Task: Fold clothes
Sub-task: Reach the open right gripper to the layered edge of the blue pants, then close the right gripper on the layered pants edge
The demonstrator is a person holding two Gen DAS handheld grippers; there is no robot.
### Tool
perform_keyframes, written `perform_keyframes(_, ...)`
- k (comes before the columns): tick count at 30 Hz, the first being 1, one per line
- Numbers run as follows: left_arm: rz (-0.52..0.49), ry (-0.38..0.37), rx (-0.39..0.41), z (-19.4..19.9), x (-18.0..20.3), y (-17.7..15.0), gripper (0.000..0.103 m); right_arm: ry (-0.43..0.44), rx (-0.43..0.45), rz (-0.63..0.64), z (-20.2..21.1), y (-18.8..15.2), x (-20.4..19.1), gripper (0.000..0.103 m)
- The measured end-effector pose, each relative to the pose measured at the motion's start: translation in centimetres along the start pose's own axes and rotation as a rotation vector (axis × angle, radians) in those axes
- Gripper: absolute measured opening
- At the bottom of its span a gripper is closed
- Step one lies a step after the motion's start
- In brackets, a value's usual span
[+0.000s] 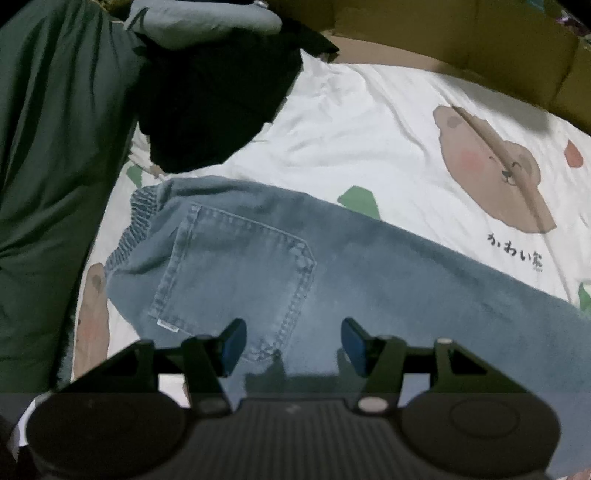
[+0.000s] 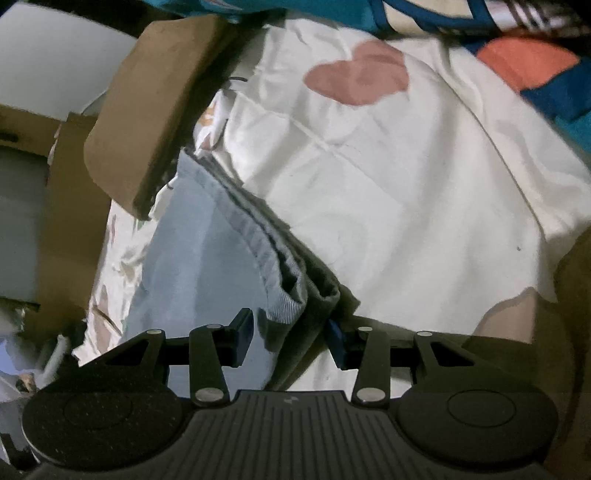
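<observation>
Light blue jeans (image 1: 332, 266) lie flat on a white bear-print sheet (image 1: 369, 129), back pocket (image 1: 236, 269) up and the elastic waistband (image 1: 136, 221) at the left. My left gripper (image 1: 293, 343) hovers just over the seat below the pocket, jaws apart, nothing between the blue pads. In the right wrist view the jeans' leg (image 2: 199, 251) ends in a doubled hem (image 2: 284, 291). My right gripper (image 2: 291, 338) straddles that hem corner with its jaws apart. The pads (image 2: 243, 332) do not visibly press the cloth.
A dark green garment (image 1: 48, 166) fills the left edge, with a black garment (image 1: 214, 103) and a grey cloth (image 1: 207, 22) beside it. Cardboard box flaps (image 1: 480, 48) border the sheet's far side and stand left of the hem (image 2: 147, 103). A colourful blanket (image 2: 535, 62) lies at the upper right.
</observation>
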State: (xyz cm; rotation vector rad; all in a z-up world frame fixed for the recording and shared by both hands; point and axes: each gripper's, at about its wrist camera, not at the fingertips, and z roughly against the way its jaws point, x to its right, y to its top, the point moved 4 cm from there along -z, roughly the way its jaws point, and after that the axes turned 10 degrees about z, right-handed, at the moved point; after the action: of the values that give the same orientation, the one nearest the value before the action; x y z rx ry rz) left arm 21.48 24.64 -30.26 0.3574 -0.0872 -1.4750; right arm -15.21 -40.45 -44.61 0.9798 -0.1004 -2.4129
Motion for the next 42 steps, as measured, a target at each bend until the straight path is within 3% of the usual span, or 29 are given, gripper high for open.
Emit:
perform_keyframes(13,-0.076,-0.004,0.006,-0.2,2.6,-0.2,0.061,0.149,0.049,-0.01,2.3,0.8,-1.6,0.048)
perform_keyframes(20,-0.074,-0.007,0.009,0.0,2.8,0.1,0.061,0.075,0.021,0.0,0.3,1.7,-0.5,0.048)
perform_keyframes(28,-0.059,0.018,0.009,0.1,1.9,0.2,0.061,0.124,-0.025,0.058,0.0,2.6,-1.4,0.048)
perform_keyframes(35,-0.074,0.02,-0.006,-0.4,2.4,-0.3,0.062,0.084,-0.075,0.109,-1.1,3.2,-1.5,0.048)
perform_keyframes(40,-0.09,0.019,-0.009,-0.7,2.7,-0.6,0.062,0.161,-0.135,0.158,-1.4,3.9,-2.7,0.048)
perform_keyframes(42,-0.088,0.021,-0.013,-0.9,2.6,-0.7,0.062,0.145,-0.164,0.188,-2.1,4.2,-3.0,0.048)
